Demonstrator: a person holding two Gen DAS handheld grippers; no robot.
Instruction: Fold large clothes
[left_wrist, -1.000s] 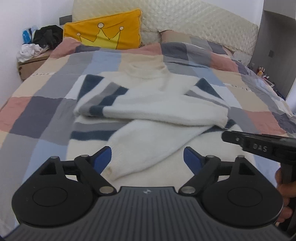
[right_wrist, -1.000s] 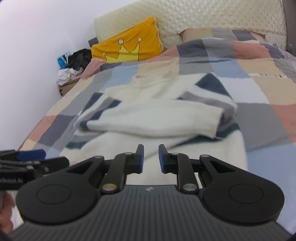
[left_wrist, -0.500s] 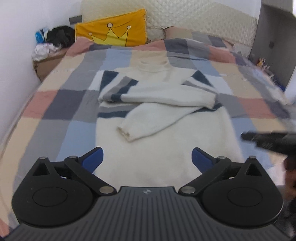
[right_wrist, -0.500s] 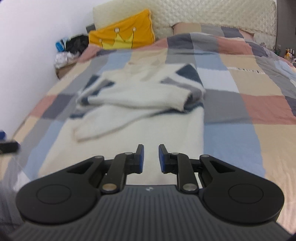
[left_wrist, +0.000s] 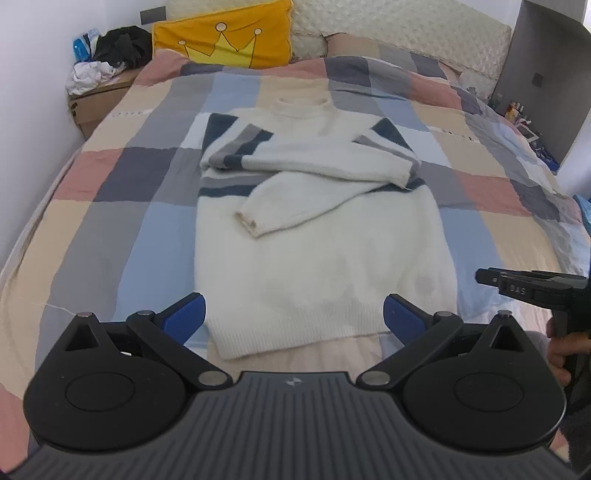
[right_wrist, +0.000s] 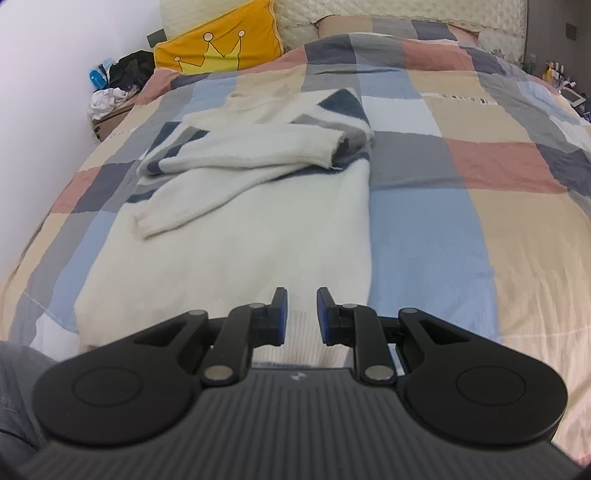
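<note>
Both sleeves crossed, the turtleneck sweater (left_wrist: 321, 254) awaits hem-folding: left claw (left_wrist: 293, 317) released wide, right claw (right_wrist: 300, 314) narrowly parted (gripping nothing).

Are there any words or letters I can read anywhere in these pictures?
"DAS": white letters, upside down, on the side of the right claw, seen from the left claw's camera.
Small logo mark, no letters, on the left claw body.
Bottle labels on the far shelf: too small to read.
Yellow crown pillow: a picture only, no words.
</note>
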